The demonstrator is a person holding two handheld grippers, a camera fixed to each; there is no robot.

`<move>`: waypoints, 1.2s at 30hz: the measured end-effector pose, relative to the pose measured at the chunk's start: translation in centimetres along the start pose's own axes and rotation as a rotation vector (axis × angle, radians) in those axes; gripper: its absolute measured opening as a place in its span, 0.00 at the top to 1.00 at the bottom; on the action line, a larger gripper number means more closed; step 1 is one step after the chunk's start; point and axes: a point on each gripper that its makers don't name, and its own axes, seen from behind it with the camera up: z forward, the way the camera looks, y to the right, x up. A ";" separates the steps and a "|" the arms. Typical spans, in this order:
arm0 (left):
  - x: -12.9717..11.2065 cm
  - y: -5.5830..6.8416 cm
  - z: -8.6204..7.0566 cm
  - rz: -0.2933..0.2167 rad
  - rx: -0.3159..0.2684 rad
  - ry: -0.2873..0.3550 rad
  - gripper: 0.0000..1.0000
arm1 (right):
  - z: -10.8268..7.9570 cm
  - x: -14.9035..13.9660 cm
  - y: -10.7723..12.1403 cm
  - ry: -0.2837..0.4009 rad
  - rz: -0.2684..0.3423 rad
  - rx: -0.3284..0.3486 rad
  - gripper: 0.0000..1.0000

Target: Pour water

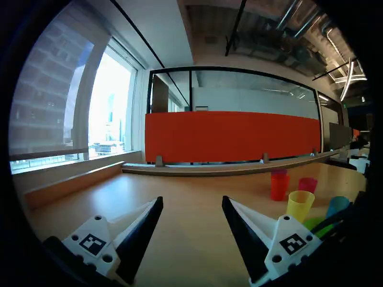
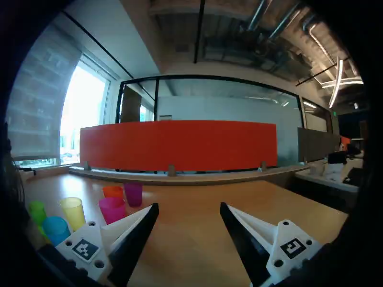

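A cluster of plastic cups stands on the wooden table (image 1: pixel 191 191). In the left gripper view they are to the right: an orange cup (image 1: pixel 279 187), a pink cup (image 1: pixel 307 184), a yellow cup (image 1: pixel 300 205), a blue cup (image 1: pixel 338 205) and a green cup (image 1: pixel 316 224). In the right gripper view they stand to the left: orange cup (image 2: pixel 113 192), purple cup (image 2: pixel 133 193), pink cup (image 2: pixel 112 209), yellow cup (image 2: pixel 73 212), green cup (image 2: pixel 37 212), blue cup (image 2: pixel 56 229). My left gripper (image 1: pixel 192 200) and right gripper (image 2: pixel 189 205) hover open over bare tabletop, holding nothing.
An orange partition (image 1: pixel 230 136) runs along the table's far edge. A bright window (image 1: pixel 107 115) is on the left, with a low wooden ledge (image 1: pixel 72 184) beneath it. More desks (image 2: pixel 330 177) stand to the right.
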 end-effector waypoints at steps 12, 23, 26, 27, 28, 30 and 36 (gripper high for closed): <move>0.0 0.0 0.0 0.000 0.000 0.000 0.09 | 0.1 -0.2 -0.3 -0.012 -0.007 -0.003 0.01; 0.1 0.0 0.0 0.000 0.000 0.000 0.09 | 0.1 -0.2 -0.3 -0.014 -0.007 -0.003 0.00; 0.0 0.0 0.0 0.000 0.000 0.000 0.09 | 0.1 -0.3 -0.3 -0.013 -0.007 -0.004 0.00; 0.0 0.0 0.0 0.000 0.000 0.000 0.09 | 0.1 -0.3 -0.3 -0.014 -0.007 -0.004 0.00; 0.0 0.0 0.0 0.000 0.000 0.000 0.09 | 0.1 -0.3 -0.3 -0.014 -0.007 -0.004 0.01; 0.0 0.0 0.0 0.000 0.000 0.000 0.09 | 0.1 -0.3 -0.3 -0.015 -0.006 -0.004 0.01; 0.0 0.0 0.0 0.000 0.000 0.000 0.09 | 0.1 -0.3 -0.3 -0.016 -0.005 -0.003 0.01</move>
